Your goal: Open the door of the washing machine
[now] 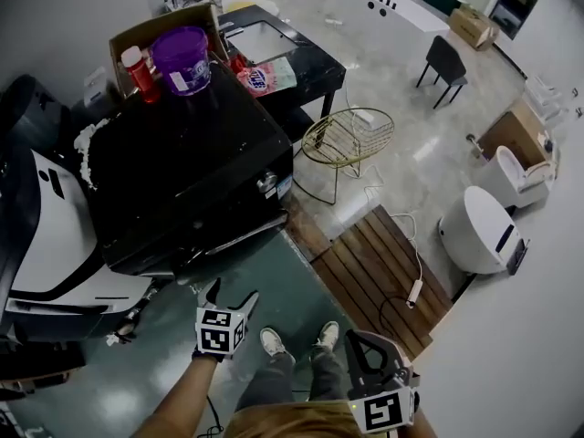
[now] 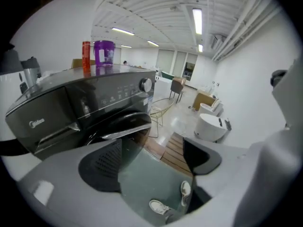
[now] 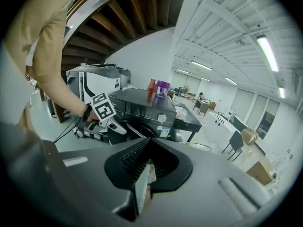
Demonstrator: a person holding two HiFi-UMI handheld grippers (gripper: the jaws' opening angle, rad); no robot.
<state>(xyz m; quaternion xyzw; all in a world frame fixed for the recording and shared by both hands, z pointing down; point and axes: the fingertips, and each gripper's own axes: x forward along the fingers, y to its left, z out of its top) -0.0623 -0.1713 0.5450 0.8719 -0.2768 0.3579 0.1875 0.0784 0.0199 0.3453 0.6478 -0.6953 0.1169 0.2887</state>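
The black front-loading washing machine [image 1: 182,172] stands at the left of the head view, and its round door [image 1: 233,238] with a silver rim faces me. My left gripper [image 1: 230,295] hovers just in front of and below the door, open with nothing between its fingers. In the left gripper view the door [image 2: 120,122] lies just beyond the wide-apart jaws of the left gripper [image 2: 151,162]. My right gripper [image 1: 370,349] hangs low at my right side, away from the machine. Seen in its own view, the right gripper [image 3: 147,167] is shut and empty, and the machine [image 3: 142,110] stands farther off.
A purple tub [image 1: 181,57] and a red bottle [image 1: 139,71] stand on the machine's top. A white and black appliance [image 1: 55,235] is to its left. A gold wire basket [image 1: 347,137], wooden floor slats [image 1: 374,263], a trailing cable [image 1: 415,290] and a white toilet [image 1: 479,231] lie to the right.
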